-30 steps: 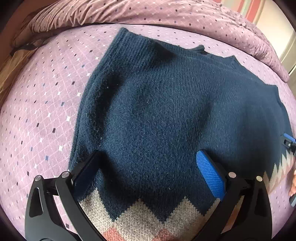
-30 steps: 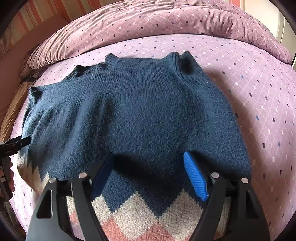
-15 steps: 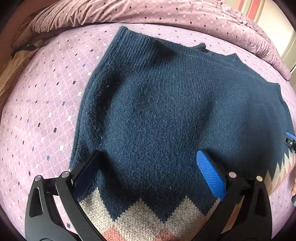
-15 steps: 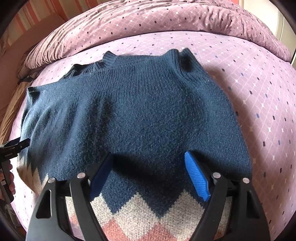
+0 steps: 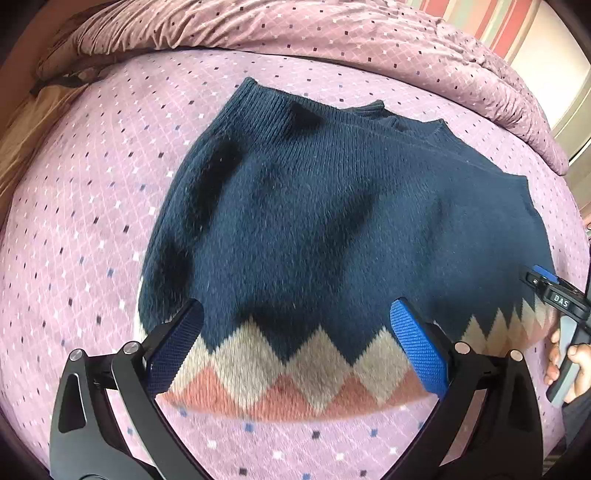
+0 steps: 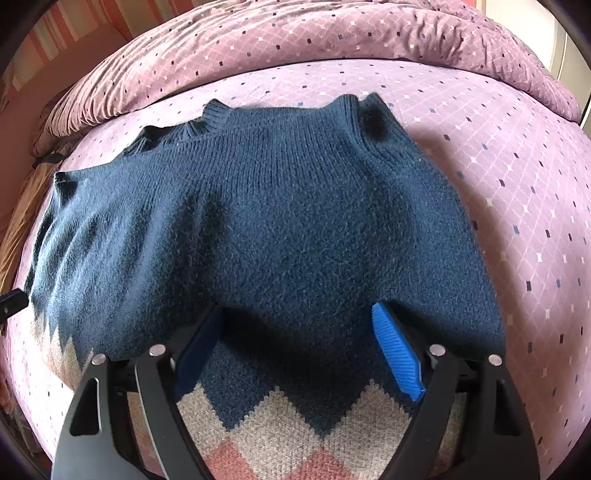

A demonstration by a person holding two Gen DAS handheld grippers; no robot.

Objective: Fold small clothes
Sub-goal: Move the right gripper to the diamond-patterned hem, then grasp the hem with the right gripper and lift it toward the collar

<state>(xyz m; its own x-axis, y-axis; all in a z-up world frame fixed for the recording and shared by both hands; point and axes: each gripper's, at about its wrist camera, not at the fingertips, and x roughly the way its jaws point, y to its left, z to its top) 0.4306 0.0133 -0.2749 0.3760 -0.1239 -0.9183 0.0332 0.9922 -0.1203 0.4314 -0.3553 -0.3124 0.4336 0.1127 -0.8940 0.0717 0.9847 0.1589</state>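
You are hovering both grippers, left gripper (image 5: 295,339) and right gripper (image 6: 299,347), jaws gaping empty, the right's just widening, over the sweater (image 5: 332,221) hem at six o'clock, next needing a pinch there.

Right tongs (image 6: 297,347) gape wide above the navy sweater (image 6: 277,221).

Navy sweater on a pink diamond-print bed

The sweater (image 5: 332,221) is dark navy knit, with a zigzag band of beige and salmon-pink diamonds along its near edge. The bed sheet (image 5: 92,221) is lilac-pink with a pale lattice and small dark, white and blue diamonds; the duvet (image 6: 295,37) behind repeats it in dustier mauve. Striped fabric (image 5: 498,22), perhaps a curtain, shows red and cream.
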